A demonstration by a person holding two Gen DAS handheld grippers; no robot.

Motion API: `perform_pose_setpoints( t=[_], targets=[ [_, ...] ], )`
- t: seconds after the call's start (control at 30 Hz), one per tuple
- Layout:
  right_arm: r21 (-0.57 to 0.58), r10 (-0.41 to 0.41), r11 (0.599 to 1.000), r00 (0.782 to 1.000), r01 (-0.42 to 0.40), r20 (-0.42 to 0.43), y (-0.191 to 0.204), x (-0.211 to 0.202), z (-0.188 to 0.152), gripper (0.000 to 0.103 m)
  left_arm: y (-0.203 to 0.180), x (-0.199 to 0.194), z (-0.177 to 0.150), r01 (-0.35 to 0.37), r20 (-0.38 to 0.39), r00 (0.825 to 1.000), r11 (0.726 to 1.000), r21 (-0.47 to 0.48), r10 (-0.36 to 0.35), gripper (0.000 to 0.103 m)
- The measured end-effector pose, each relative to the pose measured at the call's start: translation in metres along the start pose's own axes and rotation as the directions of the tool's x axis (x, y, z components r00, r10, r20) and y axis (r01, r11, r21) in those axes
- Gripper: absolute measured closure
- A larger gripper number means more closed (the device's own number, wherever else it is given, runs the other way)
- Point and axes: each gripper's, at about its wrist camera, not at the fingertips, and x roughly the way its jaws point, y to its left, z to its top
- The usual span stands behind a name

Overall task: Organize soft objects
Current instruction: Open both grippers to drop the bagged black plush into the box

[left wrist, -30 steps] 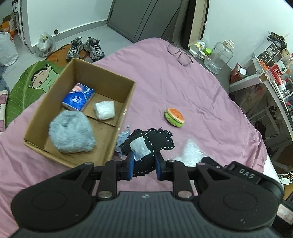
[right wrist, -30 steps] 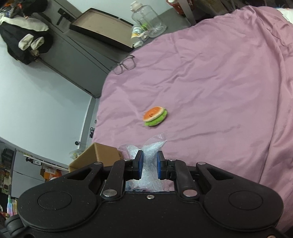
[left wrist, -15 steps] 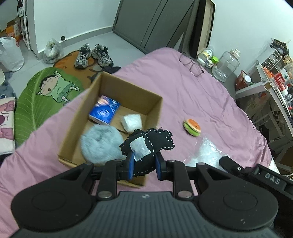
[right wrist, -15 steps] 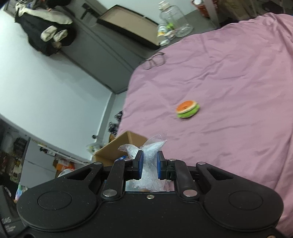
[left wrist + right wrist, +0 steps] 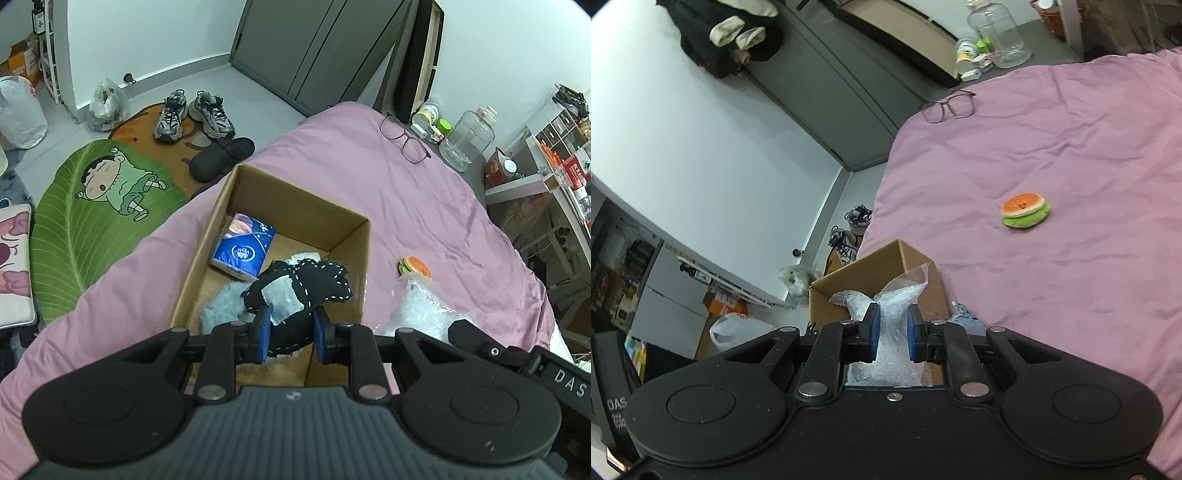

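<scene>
Two grippers are in view, and both of mine are loaded. My left gripper (image 5: 290, 334) has its blue pads closed on a black stuffed toy (image 5: 301, 291) with white stitching and a grey patch; I hold it just ahead of the fingers, above the near half of the cardboard box (image 5: 364, 258). My right gripper (image 5: 892, 334) is clamped on a clear plastic bag (image 5: 886, 306) that bunches up between its pads.

Box contents, seen past the left fingers: a blue tissue pack (image 5: 243, 249) toward the far left corner, a white wad (image 5: 304, 257) just beyond the toy, and a grey fluffy item (image 5: 221, 314) directly under the toy, partly hidden by it. A cardboard divider appears to cross the floor of the box; I cannot tell which items touch it.

Beyond the right gripper, well apart from the box, a burger toy (image 5: 1026, 210) lies on the pink bedsheet (image 5: 1052, 147). A pair of glasses (image 5: 947, 107) rests near the far edge of the bed.

Room, ahead and left of the left gripper: a leaf-shaped cartoon rug (image 5: 99, 206) on the grey floor, with a pair of sneakers (image 5: 194, 114) and a black slipper (image 5: 221, 160) beyond it. A clear jar (image 5: 467, 138) stands off the far right of the bed.
</scene>
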Motion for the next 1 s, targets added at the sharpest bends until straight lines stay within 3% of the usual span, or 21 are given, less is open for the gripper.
perform_pose_setpoints(
  t=[0.6,0.77,0.93,1.0],
  targets=[
    [-0.007,0.031,0.999,0.999,-0.031,-0.036,0.018,0.051,-0.001,0.088,0.024,0.054,0.032,0.046,-0.053,0.997,0.999,-0.027,-0.047,0.079],
    [0.004,0.028,1.000,0.998,-0.028,-0.048,0.013,0.056,-0.001,0.088,0.025,0.064,0.040,0.066,-0.049,0.996,0.997,-0.043,-0.068,0.075],
    [0.010,0.048,0.999,0.997,-0.048,-0.066,0.015,0.062,-0.002,0.088,0.027,0.064,0.041,0.061,-0.039,0.997,0.996,-0.060,-0.064,0.059],
    [0.016,0.052,0.999,0.995,-0.051,-0.079,0.015,0.064,-0.002,0.082,0.027,0.061,0.041,0.039,-0.038,0.998,0.998,-0.059,-0.041,0.058]
  ],
)
